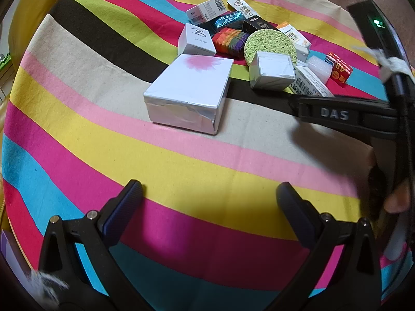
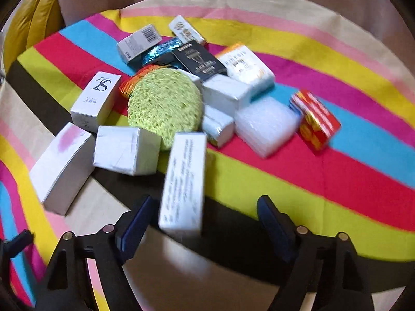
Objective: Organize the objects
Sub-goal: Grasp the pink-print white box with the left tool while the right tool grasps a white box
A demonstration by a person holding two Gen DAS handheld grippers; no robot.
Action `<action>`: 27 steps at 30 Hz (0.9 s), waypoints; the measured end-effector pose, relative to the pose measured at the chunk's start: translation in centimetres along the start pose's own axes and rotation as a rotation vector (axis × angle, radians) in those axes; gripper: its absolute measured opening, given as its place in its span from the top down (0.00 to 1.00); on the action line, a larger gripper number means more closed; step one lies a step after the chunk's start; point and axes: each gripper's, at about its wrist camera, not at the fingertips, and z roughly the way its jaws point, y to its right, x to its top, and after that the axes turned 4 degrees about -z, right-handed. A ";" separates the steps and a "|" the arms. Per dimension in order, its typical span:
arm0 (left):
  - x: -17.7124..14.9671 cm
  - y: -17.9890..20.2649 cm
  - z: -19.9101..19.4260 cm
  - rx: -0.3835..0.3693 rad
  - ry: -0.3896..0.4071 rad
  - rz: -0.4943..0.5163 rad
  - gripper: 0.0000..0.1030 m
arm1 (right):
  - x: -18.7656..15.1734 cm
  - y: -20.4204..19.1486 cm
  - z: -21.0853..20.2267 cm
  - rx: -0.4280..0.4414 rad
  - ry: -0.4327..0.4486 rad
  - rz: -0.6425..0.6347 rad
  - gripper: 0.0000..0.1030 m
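Observation:
A pile of small boxes lies on a striped cloth (image 1: 103, 134). Nearest in the left wrist view is a big white box with a pink flower (image 1: 189, 90), well ahead of my left gripper (image 1: 208, 189), which is open and holds nothing. In the right wrist view my right gripper (image 2: 206, 202) is open. The near end of a long white box with printed text (image 2: 182, 181) lies between its fingers, close to the left one and apart from the right one. A green round sponge (image 2: 166, 103) sits in the middle of the pile. One finger (image 1: 334, 115) of the right gripper shows beside that printed box (image 1: 311, 85).
Around the sponge (image 1: 267, 44) lie a small silver-white box (image 2: 127, 150), a white logo box (image 2: 97, 101), a black razor box (image 2: 199, 61), a bubble-wrap piece (image 2: 264, 127), a red box (image 2: 316, 119) and a rainbow strap roll (image 1: 228, 40). A yellow chair (image 1: 39, 5) stands at the far left.

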 end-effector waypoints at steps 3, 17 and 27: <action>-0.1 -0.1 0.0 0.000 0.001 -0.001 0.00 | 0.3 -0.5 0.0 0.015 0.024 -0.025 0.40; 0.1 -0.1 0.1 -0.002 -0.009 0.007 0.00 | -9.4 4.0 -7.2 0.022 0.070 -0.040 0.75; 6.0 -1.8 3.8 0.022 -0.027 0.083 0.00 | -9.9 4.2 -7.7 0.005 0.071 -0.032 0.75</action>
